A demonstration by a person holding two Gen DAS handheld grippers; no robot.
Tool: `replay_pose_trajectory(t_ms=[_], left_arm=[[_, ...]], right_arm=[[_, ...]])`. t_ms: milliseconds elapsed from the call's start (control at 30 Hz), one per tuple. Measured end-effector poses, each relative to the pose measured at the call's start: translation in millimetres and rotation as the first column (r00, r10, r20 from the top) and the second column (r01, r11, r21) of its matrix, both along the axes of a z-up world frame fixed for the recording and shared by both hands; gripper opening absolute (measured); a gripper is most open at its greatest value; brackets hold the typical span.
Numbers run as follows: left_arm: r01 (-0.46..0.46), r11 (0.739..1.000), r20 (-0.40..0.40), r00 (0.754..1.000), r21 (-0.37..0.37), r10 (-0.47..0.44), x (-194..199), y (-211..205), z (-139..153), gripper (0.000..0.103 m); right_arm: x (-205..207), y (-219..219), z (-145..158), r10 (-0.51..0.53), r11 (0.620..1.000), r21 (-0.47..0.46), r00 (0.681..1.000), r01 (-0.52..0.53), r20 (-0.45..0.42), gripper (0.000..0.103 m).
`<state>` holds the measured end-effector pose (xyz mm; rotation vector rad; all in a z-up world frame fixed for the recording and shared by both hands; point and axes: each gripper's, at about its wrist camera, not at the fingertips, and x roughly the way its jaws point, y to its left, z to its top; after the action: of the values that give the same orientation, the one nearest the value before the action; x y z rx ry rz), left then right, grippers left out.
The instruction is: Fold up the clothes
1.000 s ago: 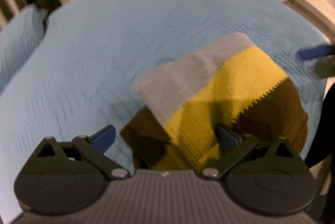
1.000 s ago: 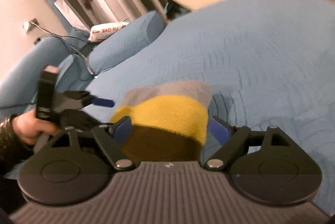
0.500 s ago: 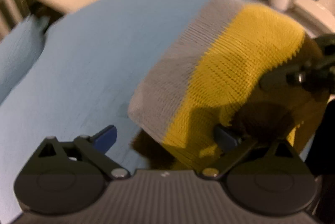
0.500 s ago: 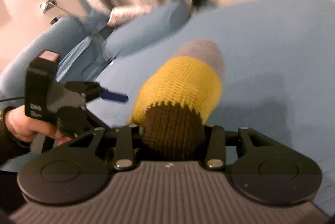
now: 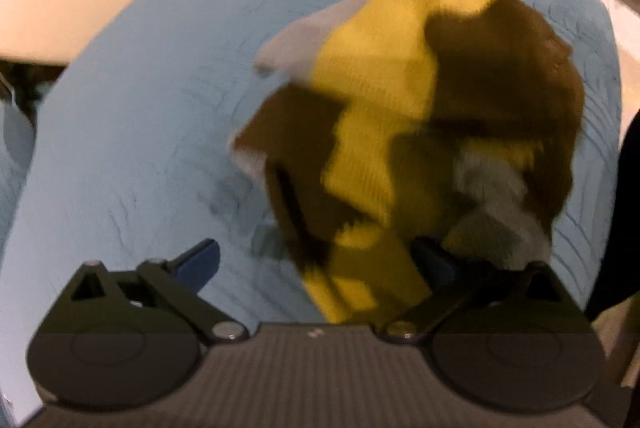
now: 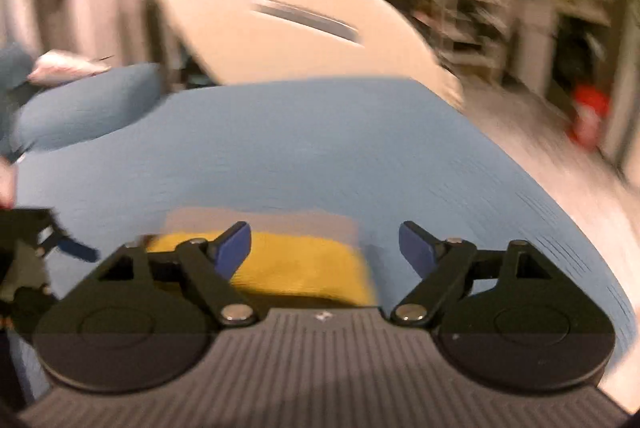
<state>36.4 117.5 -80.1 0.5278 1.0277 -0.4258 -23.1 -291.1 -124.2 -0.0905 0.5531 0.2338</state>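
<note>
A knitted garment with grey, yellow and brown stripes (image 5: 384, 115) lies bunched on the blue bed cover (image 5: 160, 107), just ahead of my left gripper (image 5: 316, 264). The left gripper is open, and its right finger is against the cloth. In the right wrist view the same garment (image 6: 296, 260) lies low between and behind the fingers of my right gripper (image 6: 324, 244), which is open and holds nothing. The left gripper (image 6: 60, 248) shows at that view's left edge.
The blue cover (image 6: 320, 147) spans the bed. A pale rounded board (image 6: 260, 7) stands beyond it. A blue pillow (image 6: 88, 103) lies at the far left. A red container (image 6: 588, 115) stands on the floor to the right.
The right gripper was shut on the garment and lifting it; it has now opened and let go. The garment has dropped back onto the cover in a more bunched heap. The left gripper stayed open.
</note>
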Motion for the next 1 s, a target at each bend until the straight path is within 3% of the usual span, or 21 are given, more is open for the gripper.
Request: replay_pose_trajectory(t_ms=[100,200,267,333,400,500,533,600,667,733,800,867,1000], left_arm=[[-0.061,0.997,0.023,0.998,-0.052,0.062,-5.0,16.6,23.3,0.100],[-0.103,0.985,0.114,0.986,-0.138,0.119,-9.1,23.1,64.9,0.102],[-0.112,0.969,0.154,0.977,-0.220,0.147,-5.1,17.1,84.5,0.103],[-0.094,0.960,0.185,0.972,-0.262,0.146,12.3,-6.1,85.8,0.103],[-0.080,0.971,0.197,0.972,-0.225,0.125,25.3,-31.4,74.8,0.103],[-0.098,0.989,0.107,0.988,-0.110,0.110,32.7,-59.9,32.4,0.101],[-0.119,0.988,0.070,0.990,-0.099,0.126,31.6,-59.9,21.6,0.101],[-0.176,0.973,0.028,0.983,-0.149,0.182,23.8,-48.9,12.5,0.102],[-0.244,0.947,-0.023,0.969,-0.208,0.245,14.0,-30.9,9.8,0.102],[-0.263,0.940,-0.042,0.965,-0.215,0.261,7.2,-22.3,9.7,0.103],[-0.269,0.941,-0.056,0.963,-0.207,0.263,0.4,-15.8,9.1,0.103],[-0.268,0.941,-0.070,0.963,-0.205,0.259,-11.0,-9.5,10.2,0.102],[-0.267,0.938,-0.072,0.964,-0.223,0.257,-15.1,10.3,14.9,0.102]], right_arm=[[-24.0,46.0,-37.0,0.045,0.993,-0.110,0.996,-0.052,-0.073,0.083],[-45.2,80.0,-57.9,0.088,0.980,-0.166,0.988,-0.108,-0.125,0.085],[-69.3,97.0,-60.8,0.166,0.965,-0.174,0.971,-0.195,-0.171,0.086],[-88.5,114.4,-66.0,0.269,0.932,-0.181,0.933,-0.315,-0.239,0.086],[-102.0,128.8,-67.9,0.363,0.893,-0.157,0.882,-0.421,-0.299,0.082],[-100.8,121.1,-51.3,0.401,0.897,-0.043,0.852,-0.440,-0.337,0.082],[-99.5,111.0,-41.8,0.416,0.898,0.025,0.830,-0.439,-0.370,0.082],[-99.6,87.6,-32.0,0.410,0.907,0.087,0.819,-0.411,-0.401,0.083],[-97.0,47.9,-15.4,0.366,0.931,0.151,0.843,-0.333,-0.394,0.083],[-88.0,8.2,-2.7,0.287,0.955,0.191,0.877,-0.229,-0.386,0.083],[-67.6,-26.6,4.1,0.134,0.986,0.149,0.906,-0.080,-0.401,0.083],[-54.3,-29.5,1.6,0.026,0.999,0.040,0.898,-0.009,-0.440,0.083],[-42.8,-24.8,2.1,-0.031,0.999,-0.054,0.872,0.005,-0.489,0.083]])
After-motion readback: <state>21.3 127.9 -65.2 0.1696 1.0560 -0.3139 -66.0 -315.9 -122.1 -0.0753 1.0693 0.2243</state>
